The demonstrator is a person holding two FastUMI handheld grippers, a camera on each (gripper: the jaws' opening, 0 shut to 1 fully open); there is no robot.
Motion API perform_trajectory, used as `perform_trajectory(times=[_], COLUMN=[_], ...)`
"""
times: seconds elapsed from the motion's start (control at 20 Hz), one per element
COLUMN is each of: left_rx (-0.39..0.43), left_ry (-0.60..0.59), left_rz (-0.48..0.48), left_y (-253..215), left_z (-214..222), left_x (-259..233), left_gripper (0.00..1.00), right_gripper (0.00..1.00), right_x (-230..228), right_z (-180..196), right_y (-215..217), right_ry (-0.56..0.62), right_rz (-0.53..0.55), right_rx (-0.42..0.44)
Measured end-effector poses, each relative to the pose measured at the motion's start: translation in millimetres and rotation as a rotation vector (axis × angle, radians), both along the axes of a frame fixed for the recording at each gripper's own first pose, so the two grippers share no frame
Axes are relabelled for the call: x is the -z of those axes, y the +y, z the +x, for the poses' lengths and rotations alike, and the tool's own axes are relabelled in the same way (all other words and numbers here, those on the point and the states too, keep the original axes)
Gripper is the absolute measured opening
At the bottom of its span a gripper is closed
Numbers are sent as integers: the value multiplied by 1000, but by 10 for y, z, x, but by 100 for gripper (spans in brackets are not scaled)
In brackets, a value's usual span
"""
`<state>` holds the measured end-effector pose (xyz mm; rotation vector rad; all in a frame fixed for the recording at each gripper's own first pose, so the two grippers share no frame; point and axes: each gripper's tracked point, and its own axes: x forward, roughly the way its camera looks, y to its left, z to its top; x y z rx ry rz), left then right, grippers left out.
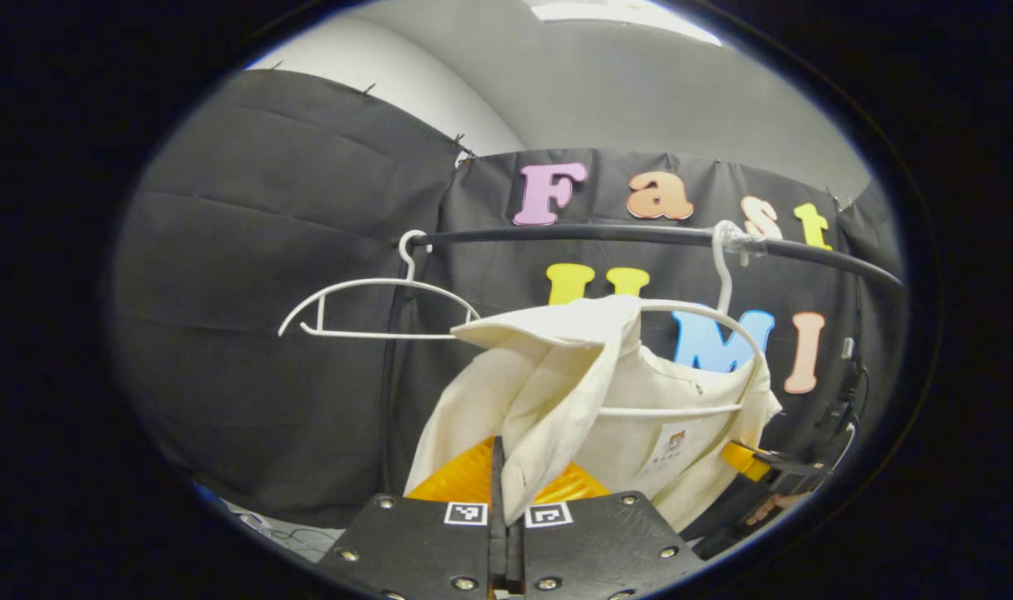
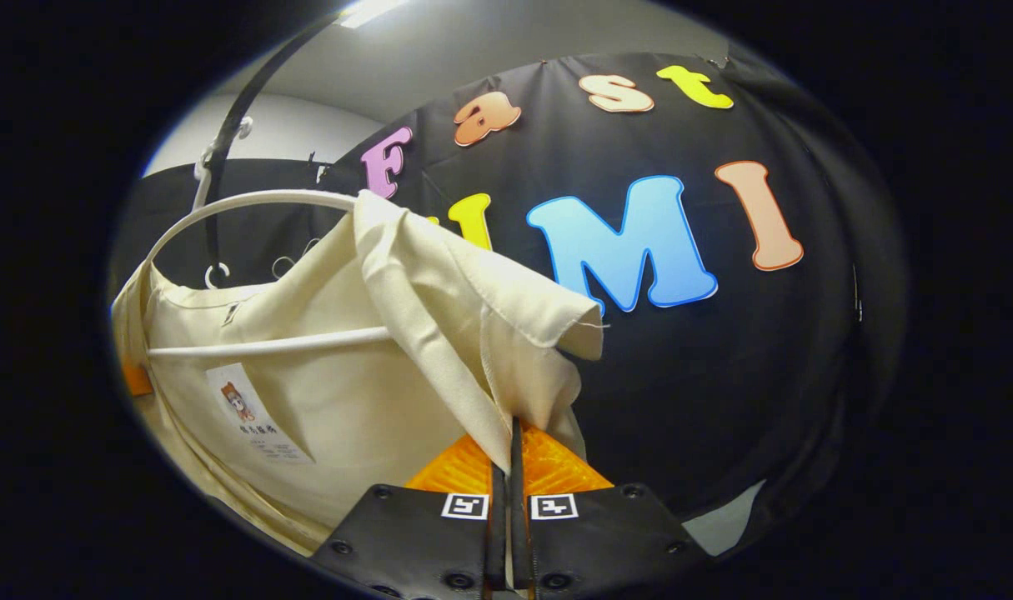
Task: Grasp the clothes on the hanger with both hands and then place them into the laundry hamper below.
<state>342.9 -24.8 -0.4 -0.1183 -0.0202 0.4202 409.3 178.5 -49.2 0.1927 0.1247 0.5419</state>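
Observation:
A cream garment (image 1: 639, 417) hangs on a white hanger (image 1: 698, 321) from the black rail (image 1: 606, 236). My left gripper (image 1: 506, 475) is shut on a fold of its cloth at one shoulder, pulled off the hanger's end. In the right gripper view the same cream garment (image 2: 348, 392) drapes over the white hanger (image 2: 256, 200), and my right gripper (image 2: 513, 454) is shut on the cloth of the other shoulder. In the left gripper view, the right gripper (image 1: 764, 462) and a hand show at the garment's far side. The hamper is out of sight.
An empty white hanger (image 1: 373, 308) hangs on the rail left of the garment in the left gripper view. A black stand post (image 1: 389, 392) runs down below it. Cables lie on the floor (image 1: 281, 533) at the lower left.

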Motion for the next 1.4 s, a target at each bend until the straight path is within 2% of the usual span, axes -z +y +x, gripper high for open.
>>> perform_trajectory(times=[0.25,0.45,0.7,0.8,0.9,1.05,1.2,1.4], left_rx=[-29,-39,3,37,123,198,180,143], left_ry=[-30,-64,-81,-80,-57,-42,-103,-144], left_rz=[16,-25,-62,-85,-124,-130,-104,-134], left_y=[105,171,222,219,91,1,77,271], left_z=[-52,-68,-154,-181,-186,-292,-360,-281], left_x=[-168,-262,-358,-385,-367,-418,-623,-674], left_gripper=[1,1,1,1,1,1,1,1], right_gripper=[4,4,4,4,4,4,4,4], right_x=[-216,-332,-476,-506,-507,-536,-550,-575], right_z=[194,227,339,387,420,441,449,478], right_y=[-185,-369,-428,-421,-414,-373,-339,-287], right_ry=[-48,-75,-100,-100,-100,-115,-133,-144], right_rz=[34,67,87,90,82,75,57,57], right_rx=[80,141,187,195,197,193,190,179])
